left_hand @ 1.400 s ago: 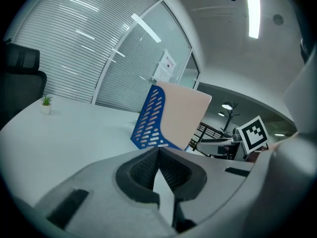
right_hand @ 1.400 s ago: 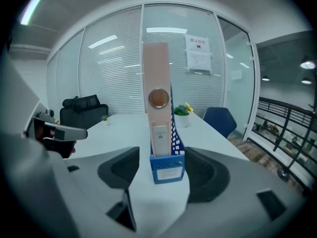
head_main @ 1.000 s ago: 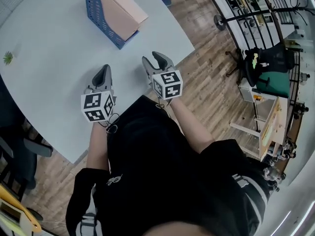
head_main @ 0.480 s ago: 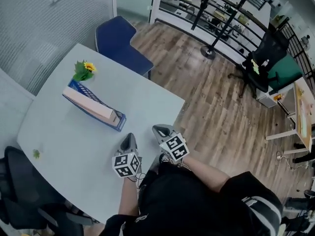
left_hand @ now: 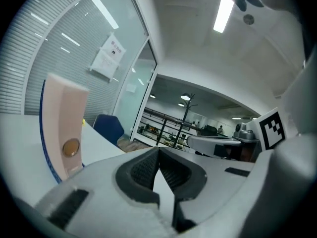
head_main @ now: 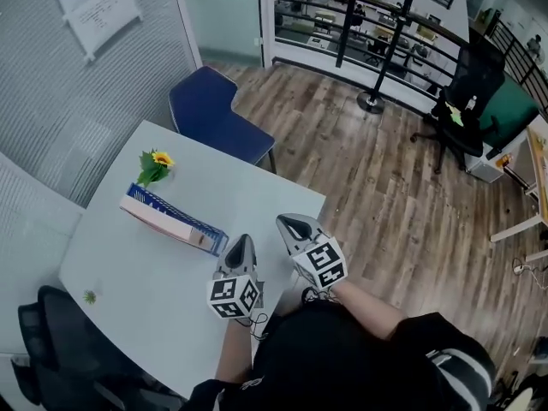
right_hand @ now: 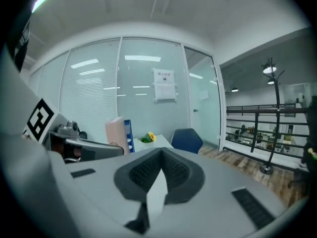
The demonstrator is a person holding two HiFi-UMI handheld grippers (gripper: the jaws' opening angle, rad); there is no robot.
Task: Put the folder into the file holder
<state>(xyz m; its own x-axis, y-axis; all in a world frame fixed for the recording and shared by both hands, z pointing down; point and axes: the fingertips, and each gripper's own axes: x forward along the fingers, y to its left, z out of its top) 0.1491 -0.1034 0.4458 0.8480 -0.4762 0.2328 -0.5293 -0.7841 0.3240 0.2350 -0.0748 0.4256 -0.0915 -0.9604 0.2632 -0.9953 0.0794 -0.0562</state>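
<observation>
Folder sits in the blue file holder, far left on the table. Looks done. Left gripper and right gripper have jaws together, empty, at the near edge. Back off without clipping the holder.

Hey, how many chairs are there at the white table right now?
2. A blue chair stands at the far edge of the white table; a black chair sits at its near-left corner. More could be hidden outside the picture.
</observation>
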